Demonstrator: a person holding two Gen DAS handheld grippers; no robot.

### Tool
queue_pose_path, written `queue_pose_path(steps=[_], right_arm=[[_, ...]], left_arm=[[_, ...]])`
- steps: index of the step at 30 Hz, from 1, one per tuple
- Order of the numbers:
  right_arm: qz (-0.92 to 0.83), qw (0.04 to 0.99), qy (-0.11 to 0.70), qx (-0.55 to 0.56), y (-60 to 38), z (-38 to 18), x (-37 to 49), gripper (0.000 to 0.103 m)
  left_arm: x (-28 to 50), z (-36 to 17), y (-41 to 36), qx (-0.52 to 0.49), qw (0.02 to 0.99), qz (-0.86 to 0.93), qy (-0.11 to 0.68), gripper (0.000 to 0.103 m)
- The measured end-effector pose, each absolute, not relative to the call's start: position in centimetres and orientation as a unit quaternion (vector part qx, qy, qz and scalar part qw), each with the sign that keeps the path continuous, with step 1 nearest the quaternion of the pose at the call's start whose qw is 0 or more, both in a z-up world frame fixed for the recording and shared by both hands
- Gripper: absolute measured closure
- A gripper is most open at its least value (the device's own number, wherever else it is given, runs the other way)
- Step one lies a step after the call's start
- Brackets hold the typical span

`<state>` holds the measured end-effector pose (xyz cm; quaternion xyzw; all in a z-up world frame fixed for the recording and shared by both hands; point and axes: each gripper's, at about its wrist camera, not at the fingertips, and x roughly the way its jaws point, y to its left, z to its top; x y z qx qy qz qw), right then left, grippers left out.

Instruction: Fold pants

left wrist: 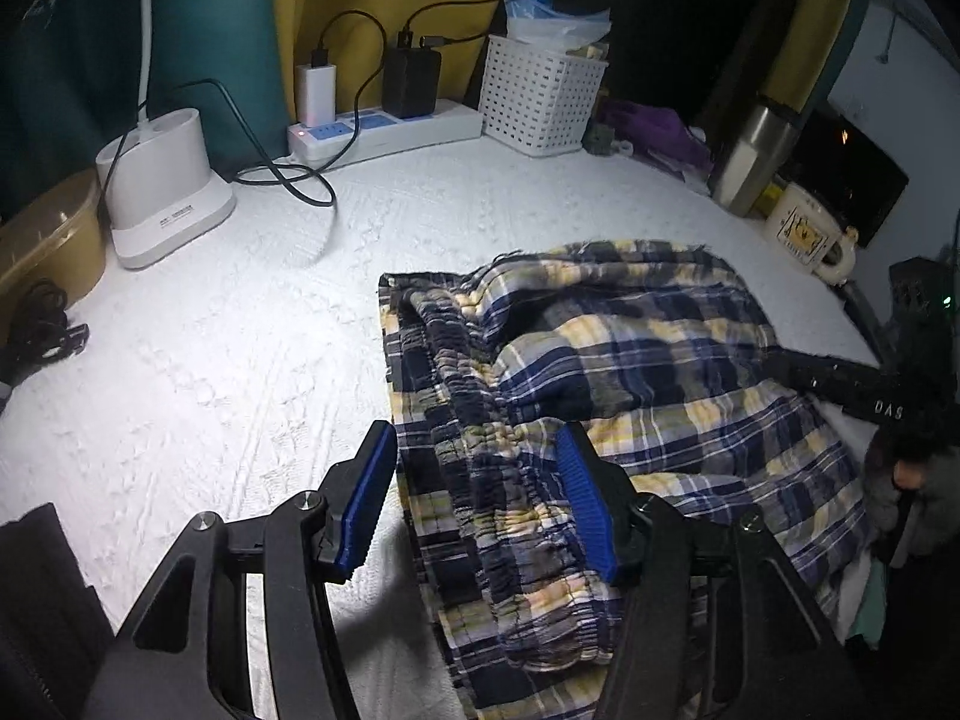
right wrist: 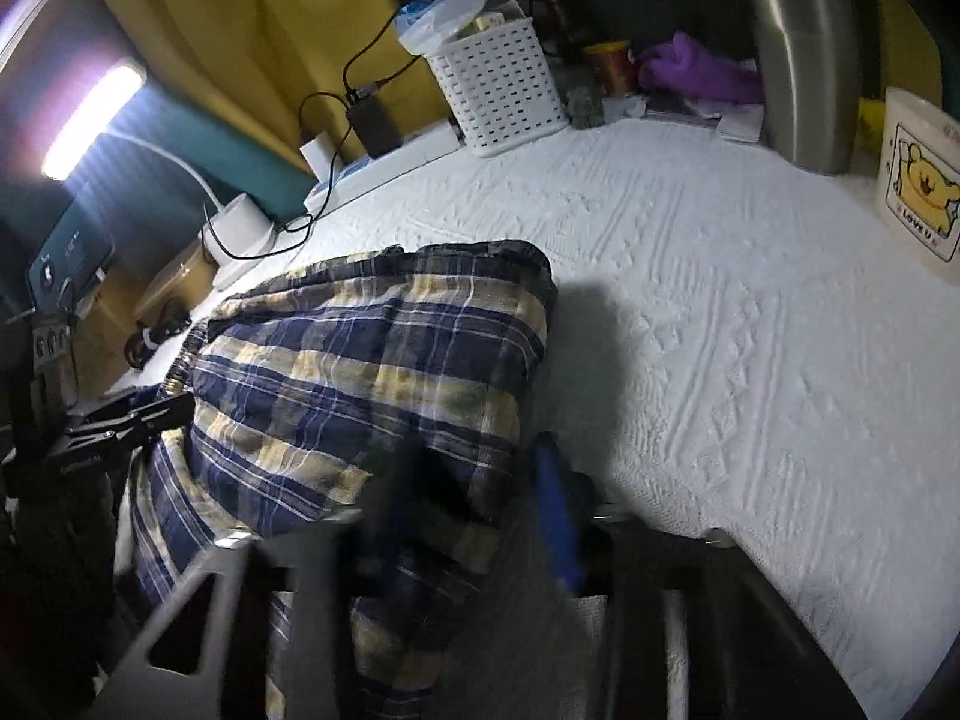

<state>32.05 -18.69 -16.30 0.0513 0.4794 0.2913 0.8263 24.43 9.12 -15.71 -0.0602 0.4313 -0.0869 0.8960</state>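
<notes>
Blue, yellow and white plaid pants [left wrist: 630, 360] lie bunched on the white textured cloth [left wrist: 240, 360]. Their gathered waistband [left wrist: 474, 420] runs toward the left wrist camera. My left gripper [left wrist: 474, 498] hangs open over that waistband: one blue pad [left wrist: 366, 498] is beside the pants' edge, the other [left wrist: 585, 498] is over the plaid. In the blurred right wrist view, the pants [right wrist: 372, 360] end in a folded edge lying between the fingers of my right gripper [right wrist: 480, 516]. A gap shows between the cloth and its blue pad [right wrist: 558, 516]. Each gripper's black frame shows in the other's view.
Along the back stand a white lamp base [left wrist: 162, 192], a power strip [left wrist: 384, 129] with chargers and cables, and a white perforated basket [left wrist: 540, 96]. A steel flask [right wrist: 804, 54] and a bear-print cup [right wrist: 918, 180] sit at the right. A brown tub [left wrist: 48, 234] is at the left.
</notes>
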Motion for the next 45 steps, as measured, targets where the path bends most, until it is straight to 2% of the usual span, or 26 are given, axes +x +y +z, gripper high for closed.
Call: queue_pose_path(steps=[2, 3, 6, 11, 16, 19, 20, 22, 23, 24, 26, 27, 32, 34, 36, 37, 39, 41, 42, 45], right_arm=[[0.286, 0.827, 0.481, 0.052, -18.7, -16.3, 32.1, 0.090], [0.282, 0.829, 0.480, 0.052, -18.8, -16.3, 32.0, 0.094], [0.269, 0.837, 0.476, 0.032, -18.9, -16.2, 31.8, 0.097], [0.205, 0.864, 0.459, -0.041, -19.3, -15.9, 31.0, 0.100], [0.198, 0.865, 0.461, -0.020, -21.6, -15.2, 30.6, 0.100], [0.203, 0.867, 0.456, -0.011, -21.9, -14.2, 30.0, 0.099], [0.206, 0.868, 0.452, -0.009, -21.8, -13.7, 29.8, 0.098], [0.210, 0.870, 0.446, -0.006, -21.7, -13.0, 29.4, 0.096], [0.214, 0.870, 0.444, -0.003, -21.7, -12.6, 29.1, 0.085], [0.218, 0.869, 0.443, -0.001, -21.5, -12.4, 28.9, 0.053], [0.231, 0.866, 0.443, 0.005, -21.4, -12.0, 28.4, 0.000], [0.242, 0.863, 0.444, 0.008, -21.2, -11.8, 28.1, 0.000], [0.256, 0.857, 0.448, 0.015, -20.0, -11.9, 27.1, 0.000], [0.263, 0.850, 0.456, 0.026, -19.9, -12.3, 26.8, 0.006], [0.269, 0.839, 0.471, 0.042, -19.7, -13.3, 26.6, 0.023], [0.271, 0.835, 0.476, 0.045, -19.7, -13.6, 26.4, 0.027], [0.281, 0.824, 0.488, 0.053, -19.4, -14.7, 26.0, 0.048], [0.282, 0.826, 0.484, 0.052, -18.9, -15.4, 25.4, 0.057], [0.278, 0.828, 0.486, 0.042, -18.7, -15.5, 25.3, 0.067], [0.262, 0.835, 0.483, 0.011, -18.5, -15.3, 25.3, 0.079]], left_arm=[[24.5, -16.0, 8.8, -0.051, 0.895, -0.089, 0.434, 0.072], [24.6, -16.2, 8.8, -0.048, 0.894, -0.086, 0.436, 0.074], [24.5, -16.7, 8.6, -0.038, 0.897, -0.083, 0.434, 0.077], [24.4, -16.9, 9.6, -0.045, 0.898, -0.065, 0.434, 0.076], [23.8, -15.9, 11.0, -0.082, 0.896, -0.049, 0.433, 0.075], [23.2, -14.9, 10.1, -0.069, 0.899, -0.059, 0.428, 0.074], [23.1, -14.7, 9.8, -0.067, 0.899, -0.061, 0.429, 0.071], [22.7, -14.3, 9.5, -0.072, 0.900, -0.071, 0.425, 0.057], [22.5, -14.0, 9.4, -0.074, 0.901, -0.074, 0.422, 0.048], [22.1, -13.7, 9.4, -0.075, 0.903, -0.075, 0.417, 0.043], [21.5, -13.0, 9.5, -0.074, 0.906, -0.075, 0.409, 0.041], [21.1, -12.6, 9.5, -0.074, 0.908, -0.074, 0.405, 0.040], [19.5, -12.3, 9.9, -0.075, 0.909, -0.070, 0.404, 0.039], [19.2, -13.0, 9.6, -0.077, 0.904, -0.078, 0.412, 0.039], [19.0, -13.8, 9.2, -0.082, 0.899, -0.089, 0.421, 0.039], [18.9, -14.2, 9.0, -0.083, 0.896, -0.095, 0.425, 0.039], [18.9, -15.0, 8.7, -0.086, 0.893, -0.099, 0.430, 0.039], [19.2, -15.8, 8.8, -0.097, 0.888, -0.105, 0.437, 0.039], [19.3, -16.0, 8.8, -0.102, 0.886, -0.110, 0.439, 0.039], [19.7, -16.8, 8.6, -0.086, 0.885, -0.111, 0.445, 0.041]])
